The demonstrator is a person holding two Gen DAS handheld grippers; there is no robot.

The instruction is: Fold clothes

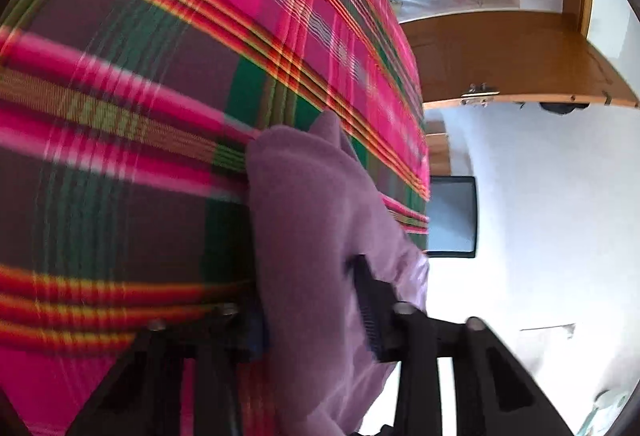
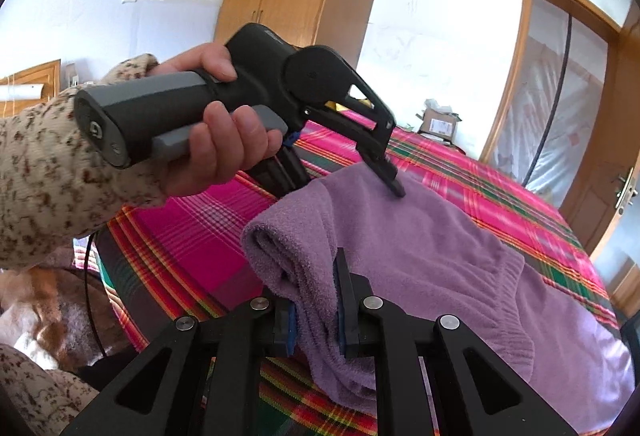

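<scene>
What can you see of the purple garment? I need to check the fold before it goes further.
The purple garment looks like soft fleecy knit, with a ribbed hem showing at its near right. It lies partly folded on the plaid bed cover, one edge doubled into a thick bunch. The right gripper has its jaws shut on that bunch; the left gripper pinches the far edge, fabric filling its jaws in the left wrist view.

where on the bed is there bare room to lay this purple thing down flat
Bare plaid bedspread lies left of the purple garment, and a strip beyond it toward the door. It is crowded where both tongs, left and right, pinch the fabric.
</scene>
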